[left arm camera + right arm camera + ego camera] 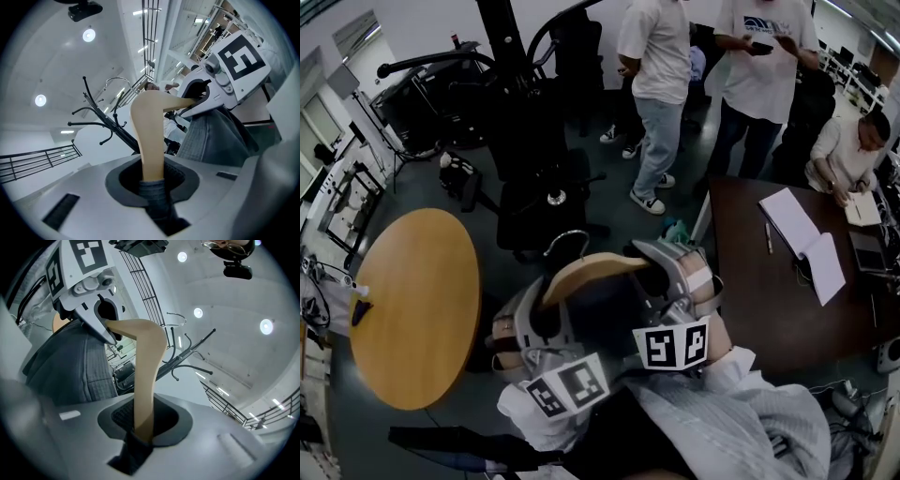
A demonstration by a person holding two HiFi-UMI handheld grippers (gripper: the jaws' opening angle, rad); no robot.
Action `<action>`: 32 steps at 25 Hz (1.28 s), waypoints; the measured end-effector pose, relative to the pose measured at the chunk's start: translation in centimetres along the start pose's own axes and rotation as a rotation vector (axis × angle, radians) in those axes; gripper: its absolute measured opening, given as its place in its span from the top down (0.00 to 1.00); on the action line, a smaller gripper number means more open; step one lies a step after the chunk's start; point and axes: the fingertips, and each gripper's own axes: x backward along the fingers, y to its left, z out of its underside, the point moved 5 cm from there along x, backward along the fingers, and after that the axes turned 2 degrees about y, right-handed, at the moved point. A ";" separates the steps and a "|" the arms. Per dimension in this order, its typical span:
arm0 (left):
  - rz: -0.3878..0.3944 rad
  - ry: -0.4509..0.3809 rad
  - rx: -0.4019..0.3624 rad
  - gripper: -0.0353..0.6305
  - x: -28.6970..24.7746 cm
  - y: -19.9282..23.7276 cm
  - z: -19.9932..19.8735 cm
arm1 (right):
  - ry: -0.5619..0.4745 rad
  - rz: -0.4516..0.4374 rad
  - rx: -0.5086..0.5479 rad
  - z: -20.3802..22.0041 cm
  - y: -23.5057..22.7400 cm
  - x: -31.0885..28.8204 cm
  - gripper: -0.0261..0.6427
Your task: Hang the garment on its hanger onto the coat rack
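Dark grey floor (609, 211). Round wooden table (412, 309) on the left, dark brown desk (750, 309) on the right with an open notebook (803, 244) on it. Black chair (546, 202) in the middle of the floor. Two standing people (661, 84) at the top, a seated person (853, 150) writing at the desk's far end. White ceiling (47, 61) with round lights (88, 34). Dark railing (37, 159) along an upper level.

The left gripper (546, 298) and right gripper (645, 255) are pale grey moulded shells with dark pads. Behind each one's jaws sits a white cube (567, 384) bearing black square markers, and behind that come white sleeves (733, 364).
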 end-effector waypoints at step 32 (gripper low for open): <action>0.048 -0.266 -0.009 0.86 -22.3 11.6 -1.2 | 0.100 0.300 0.064 0.6 -9.2 -20.3 0.84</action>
